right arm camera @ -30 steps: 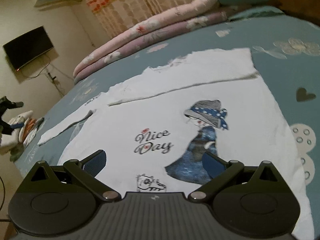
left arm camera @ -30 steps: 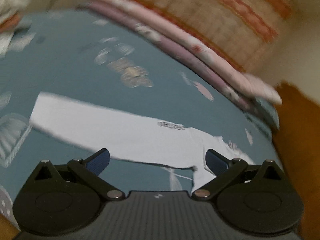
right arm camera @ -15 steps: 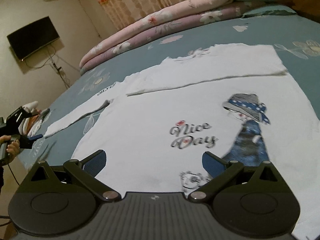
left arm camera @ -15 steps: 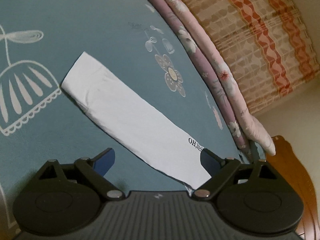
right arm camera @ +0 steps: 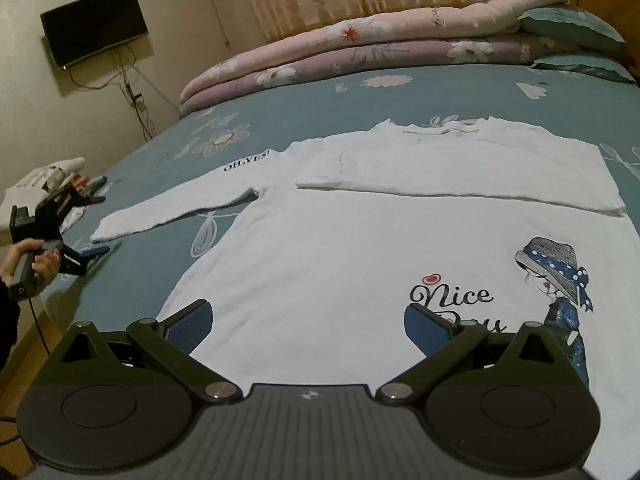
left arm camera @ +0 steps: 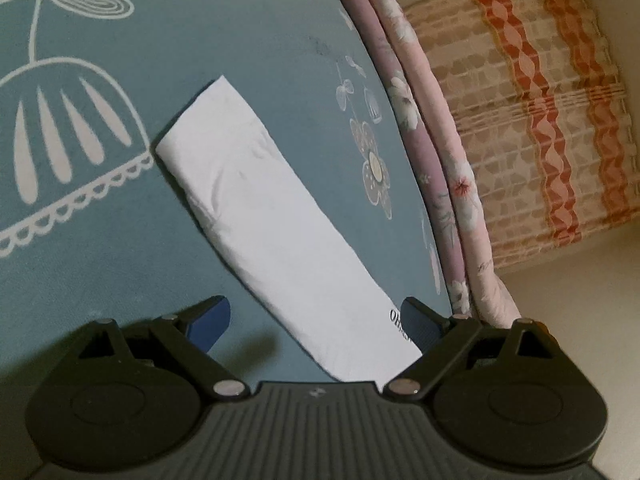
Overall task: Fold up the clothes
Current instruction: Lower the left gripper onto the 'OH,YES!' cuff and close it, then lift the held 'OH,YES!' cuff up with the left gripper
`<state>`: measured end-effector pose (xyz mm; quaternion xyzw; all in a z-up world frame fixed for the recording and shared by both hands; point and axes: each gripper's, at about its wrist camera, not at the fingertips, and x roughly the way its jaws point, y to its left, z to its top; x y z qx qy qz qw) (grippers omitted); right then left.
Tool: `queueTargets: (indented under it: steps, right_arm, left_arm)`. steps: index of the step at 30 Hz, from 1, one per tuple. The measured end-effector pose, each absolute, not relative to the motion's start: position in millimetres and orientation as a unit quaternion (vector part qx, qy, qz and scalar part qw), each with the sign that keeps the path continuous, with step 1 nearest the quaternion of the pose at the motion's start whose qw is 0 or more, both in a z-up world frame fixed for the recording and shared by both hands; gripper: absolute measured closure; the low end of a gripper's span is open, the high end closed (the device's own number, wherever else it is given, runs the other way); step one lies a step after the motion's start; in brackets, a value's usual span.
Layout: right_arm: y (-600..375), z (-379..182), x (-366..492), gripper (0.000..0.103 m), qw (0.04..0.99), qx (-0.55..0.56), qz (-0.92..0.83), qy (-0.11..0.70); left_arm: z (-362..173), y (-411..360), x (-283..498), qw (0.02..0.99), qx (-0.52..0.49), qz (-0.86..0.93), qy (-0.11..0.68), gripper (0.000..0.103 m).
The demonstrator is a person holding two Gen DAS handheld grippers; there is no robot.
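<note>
**White long-sleeve top, one sleeve folded, the other waiting**

White cotton is what I am working with: a long-sleeved shirt point(right arm camera: 360, 248) lies face up and flat on the bed point(right arm camera: 440, 88), on its teal patterned sheet. One sleeve is already folded across the chest below the collar. The other sleeve point(left arm camera: 276, 232) lies stretched out to the side, so I judge the sleeve-folding step is half done.

My left gripper point(left arm camera: 316, 320) hangs low over that outstretched sleeve, near its shoulder end. Its fingers are spread wide with the cloth lying between them, not pinched; the opening has narrowed a little within the last second. My right gripper point(right arm camera: 308, 320) hovers over the hem side of the body, fingers spread, holding nothing.

Next, I judge, the left fingers must close on the sleeve and carry it over the chest to lie on the first one. Thin cloth on a soft sheet calls for a low pinch that takes only the sleeve.

Writing: "Nice Day" in script beside a girl in a blue hat, and "OH,YES!" on the shoulder. In the left view only its first letters seem to show, partly hidden by a finger.
</note>
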<state>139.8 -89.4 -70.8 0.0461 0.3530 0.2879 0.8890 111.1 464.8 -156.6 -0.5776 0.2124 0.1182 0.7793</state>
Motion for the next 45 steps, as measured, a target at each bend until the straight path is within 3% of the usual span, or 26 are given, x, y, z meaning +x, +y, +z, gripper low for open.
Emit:
queueTargets:
  steps: [22,33,36,38,42,45]
  right_arm:
    - [-83,-80,153,0.0,0.891,0.041,0.267,0.365]
    - [-80,-87,156,0.0,0.884,0.045,0.272,0.377]
    - [-83,-85,156,0.0,0.887,0.041,0.269,0.372]
    - [-86,-84,156,0.0,0.888,0.046,0.266,0.371]
    - [-93,-87,159,0.0,0.888,0.059,0.259,0.376]
    - [-96,-90,160,0.0,0.885,0.067,0.258,0.383]
  left_arm:
    - [-155,497,131,0.774,-0.584,0.199,0.144,0.012]
    - [-155,484,149,0.79,-0.567,0.168,0.159,0.01]
    - [-154,483,152,0.796,-0.558,0.169,0.162,0.006]
    - [-154,482,150,0.8,-0.549,0.176,0.168,0.01]
    - [-155,482,142,0.795,-0.544,0.202,0.176,0.05]
    - [-155,479,140,0.792,-0.539,0.218,0.184,0.059]
